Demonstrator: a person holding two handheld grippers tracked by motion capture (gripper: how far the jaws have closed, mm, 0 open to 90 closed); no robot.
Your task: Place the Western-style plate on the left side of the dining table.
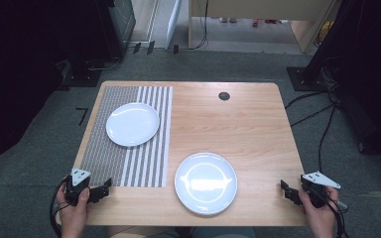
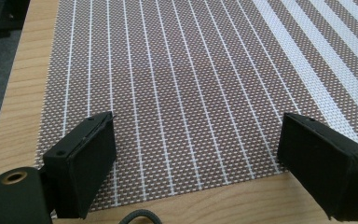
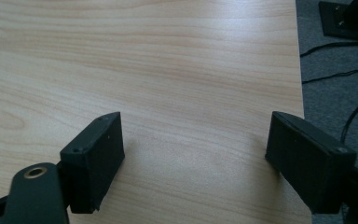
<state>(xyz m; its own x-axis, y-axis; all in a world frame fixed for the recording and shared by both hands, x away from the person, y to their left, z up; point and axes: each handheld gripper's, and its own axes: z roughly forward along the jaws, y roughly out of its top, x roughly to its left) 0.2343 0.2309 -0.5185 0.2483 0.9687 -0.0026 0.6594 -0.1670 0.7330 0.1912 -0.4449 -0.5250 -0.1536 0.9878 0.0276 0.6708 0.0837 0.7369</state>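
Two white plates lie on a wooden table (image 1: pixel 258 124). One plate (image 1: pixel 132 124) rests on a striped woven placemat (image 1: pixel 129 163) at the left; the other plate (image 1: pixel 206 182) sits on bare wood near the front middle. My left gripper (image 1: pixel 99 191) is held at the front left corner, open, its jaws wide apart over the placemat's near edge (image 2: pixel 186 140) with nothing between them. At the front right edge my right gripper (image 1: pixel 288 191) is open too, its jaws spread over bare wood (image 3: pixel 191 107).
A small dark round grommet (image 1: pixel 223 95) is set into the table near the back. Cables (image 1: pixel 322 119) run over the grey floor to the right, beside dark equipment stands. The table's right edge (image 3: pixel 300 88) lies close to my right gripper.
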